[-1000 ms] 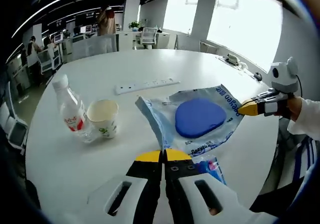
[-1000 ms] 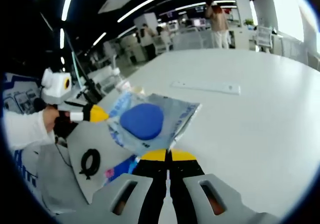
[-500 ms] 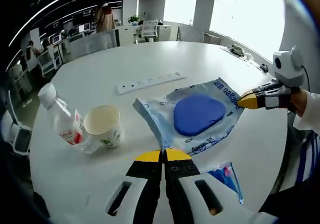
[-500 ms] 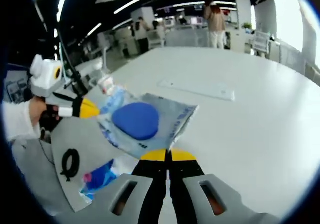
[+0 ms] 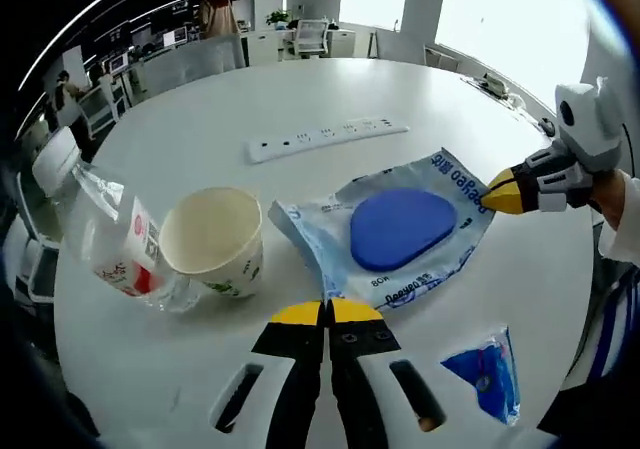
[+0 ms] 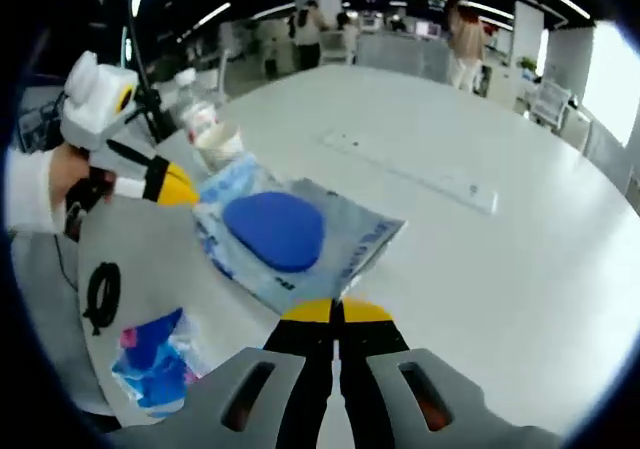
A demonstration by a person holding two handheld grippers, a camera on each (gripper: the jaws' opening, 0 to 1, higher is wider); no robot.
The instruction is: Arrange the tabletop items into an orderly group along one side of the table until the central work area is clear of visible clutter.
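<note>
- Both tongs pinched the blue pouch [image 5: 400,231], the left tongs [image 5: 326,312] on one edge and the right tongs [image 6: 338,312] on the opposite corner, their tips pressed together on the film.
- The pouch hung between them over the worktop [image 5: 200,119], just beside the cup [image 5: 213,241] and bottle [image 5: 95,234].
- Best move, I judged: carry it level with even tension and set it beside the cup, clear of the power strip [image 5: 325,137] and small packet [image 5: 487,373].

Both views look low across the white table [image 5: 200,109] from opposite ends of the blue-printed pouch [image 5: 400,231] [image 6: 285,234], close, sharing it and the power strip [image 5: 325,137] [image 6: 415,169].
</note>
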